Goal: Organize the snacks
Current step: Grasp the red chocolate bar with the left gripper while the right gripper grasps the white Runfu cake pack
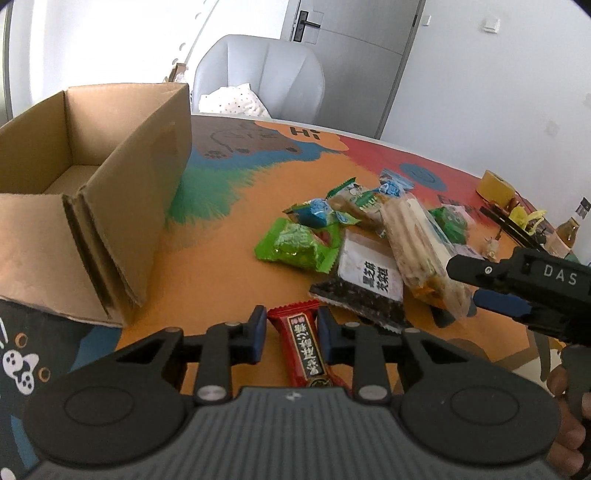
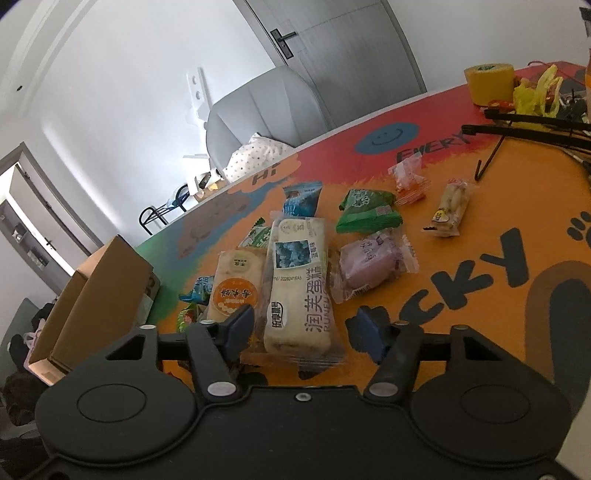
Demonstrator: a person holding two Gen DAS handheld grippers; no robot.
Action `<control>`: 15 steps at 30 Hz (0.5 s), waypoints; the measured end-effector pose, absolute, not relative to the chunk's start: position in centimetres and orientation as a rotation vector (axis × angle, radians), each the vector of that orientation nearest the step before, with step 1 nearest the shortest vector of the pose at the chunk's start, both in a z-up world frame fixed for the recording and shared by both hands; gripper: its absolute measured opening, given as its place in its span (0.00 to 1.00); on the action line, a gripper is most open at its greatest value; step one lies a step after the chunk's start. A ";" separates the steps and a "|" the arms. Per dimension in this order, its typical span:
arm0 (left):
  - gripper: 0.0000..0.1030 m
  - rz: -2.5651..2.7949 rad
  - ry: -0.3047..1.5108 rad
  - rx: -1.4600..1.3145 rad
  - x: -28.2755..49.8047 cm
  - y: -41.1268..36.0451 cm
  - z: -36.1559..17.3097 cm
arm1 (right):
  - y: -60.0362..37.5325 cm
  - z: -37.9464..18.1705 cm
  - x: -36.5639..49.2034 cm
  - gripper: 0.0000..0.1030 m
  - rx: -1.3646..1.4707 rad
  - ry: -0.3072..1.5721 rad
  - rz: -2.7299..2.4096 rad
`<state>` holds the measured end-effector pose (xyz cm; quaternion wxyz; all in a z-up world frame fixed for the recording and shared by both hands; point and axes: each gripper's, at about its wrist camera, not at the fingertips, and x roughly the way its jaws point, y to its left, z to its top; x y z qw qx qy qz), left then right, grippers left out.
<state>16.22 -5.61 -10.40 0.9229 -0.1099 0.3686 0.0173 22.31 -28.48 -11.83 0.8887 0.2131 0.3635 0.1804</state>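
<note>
A grey armchair (image 1: 258,77) is standing just beyond the far edge of the colourful cartoon-printed surface (image 1: 229,206), a white dotted cushion (image 1: 234,101) lying on its seat. Behind the armchair, a grey door (image 1: 354,26) is sitting closed in plain white walls (image 1: 110,40), daylight washing over them.

Your left wrist camera looks down-forward, close over table (image 1: 229,221), cardboard box (image 1: 92,192) at left. Your right wrist camera faces same snack pile (image 2: 295,266), tilted, close. Both share pile, box, grey chair (image 1: 258,74).
</note>
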 end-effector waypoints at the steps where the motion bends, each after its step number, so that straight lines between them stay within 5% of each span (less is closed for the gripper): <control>1: 0.27 0.035 0.757 -0.228 16.3 -5.6 -10.4 | -28.4 -11.9 22.4 0.54 0.445 0.761 0.379; 3: 0.27 0.031 0.757 -0.230 16.5 -5.5 -10.4 | -28.1 -12.0 22.6 0.44 0.436 0.775 0.379; 10: 0.32 0.037 0.759 -0.215 16.5 -5.7 -10.3 | -28.3 -11.7 21.7 0.41 0.409 0.795 0.363; 15: 0.44 0.025 0.761 -0.200 15.8 -6.0 -10.4 | -28.4 -11.4 20.3 0.41 0.387 0.806 0.357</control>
